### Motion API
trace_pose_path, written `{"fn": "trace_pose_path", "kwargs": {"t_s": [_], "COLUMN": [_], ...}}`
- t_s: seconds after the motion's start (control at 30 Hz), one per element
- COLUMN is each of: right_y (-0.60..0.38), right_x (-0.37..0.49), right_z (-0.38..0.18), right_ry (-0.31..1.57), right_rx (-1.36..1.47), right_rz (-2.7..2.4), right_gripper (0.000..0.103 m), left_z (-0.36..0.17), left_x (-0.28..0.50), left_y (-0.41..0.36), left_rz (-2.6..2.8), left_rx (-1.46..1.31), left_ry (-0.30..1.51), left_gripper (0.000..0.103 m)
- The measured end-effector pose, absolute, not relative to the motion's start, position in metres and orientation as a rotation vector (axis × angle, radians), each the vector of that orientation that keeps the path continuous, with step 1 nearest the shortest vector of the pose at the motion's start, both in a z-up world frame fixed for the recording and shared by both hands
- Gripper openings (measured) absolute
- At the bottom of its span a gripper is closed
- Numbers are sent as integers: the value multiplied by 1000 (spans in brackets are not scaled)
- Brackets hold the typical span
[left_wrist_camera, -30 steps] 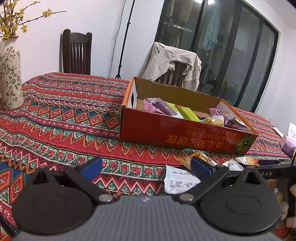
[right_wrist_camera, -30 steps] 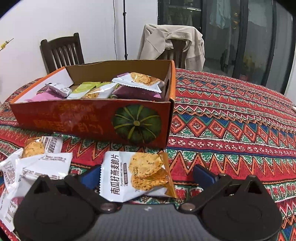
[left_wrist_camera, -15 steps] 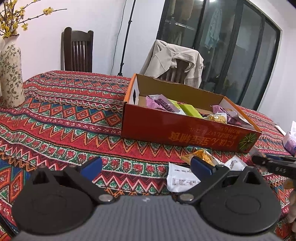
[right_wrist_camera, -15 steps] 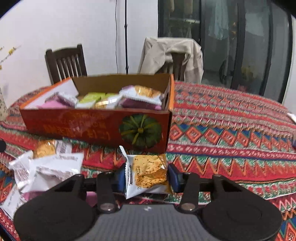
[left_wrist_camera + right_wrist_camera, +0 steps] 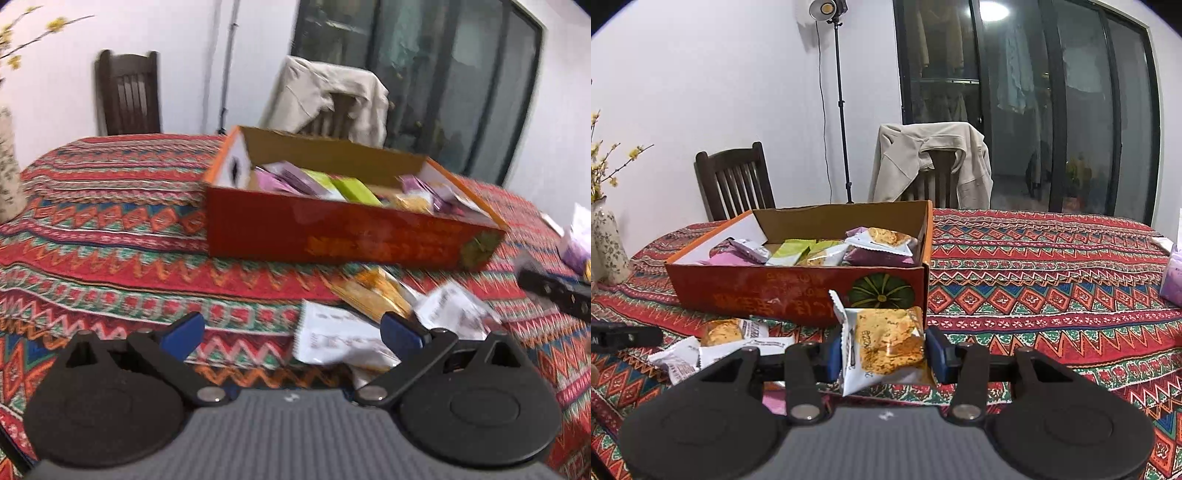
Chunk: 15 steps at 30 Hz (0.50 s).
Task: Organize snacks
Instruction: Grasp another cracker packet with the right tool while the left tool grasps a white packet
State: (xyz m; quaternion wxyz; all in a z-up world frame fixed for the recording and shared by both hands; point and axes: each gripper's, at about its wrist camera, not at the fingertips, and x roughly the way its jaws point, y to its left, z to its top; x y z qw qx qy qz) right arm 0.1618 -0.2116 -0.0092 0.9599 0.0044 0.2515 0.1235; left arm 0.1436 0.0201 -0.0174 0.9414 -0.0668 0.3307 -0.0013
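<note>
A: Box point(image 5: 798, 291) straight ahead of the right gripper point(image 5: 882, 354), then?

B: Yes. The right gripper pinches a cracker packet point(image 5: 886, 347) between its blue pads, clear of the tablecloth point(image 5: 1052, 295). The open cardboard box sits just beyond it and slightly to the left, so the packet has to travel forward and over the near wall.

A: How does the box lie?

B: Its long side runs across the right wrist view, left to right, with the pumpkin picture at the right end of the near wall. Other packets already lie inside, purple, green and white ones.

A: And the left gripper point(image 5: 291, 332)?

B: Spread wide, holding nothing. It hangs low over the cloth, near the loose packets point(image 5: 369, 317) that lie in front of the box. That view is blurred, so how many lie there is hard to say, perhaps three or four.

A: Which hand is better placed?

B: The right one carries the load and faces the box squarely. The left one is nearer the loose pile.

A: The surroundings?

B: A table under a red patterned cloth. A vase point(image 5: 609, 243) with yellow blossoms stands at the far left, two chairs behind, one draped with a beige jacket point(image 5: 934, 158). A lamp stand point(image 5: 842, 110) rises by the white wall, with dark glass doors to its right.
</note>
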Motion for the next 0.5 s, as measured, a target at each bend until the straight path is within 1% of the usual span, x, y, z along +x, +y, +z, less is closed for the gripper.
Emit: {"fn": "trace_pose_path", "kwargs": {"t_s": [0.2, 0.5], "right_y": [-214, -214], "right_x": [160, 154], "right_z": [-9, -6], "right_ry": [510, 497], "right_rx": [29, 42], "right_rz": [257, 277], "right_gripper": [45, 46], "left_z": [-21, -32], "left_x": [153, 170], "left_y": [-9, -27], "left_rz": [-63, -66], "left_rx": [-36, 23], "left_ry": [736, 788], "left_gripper": [103, 103]}}
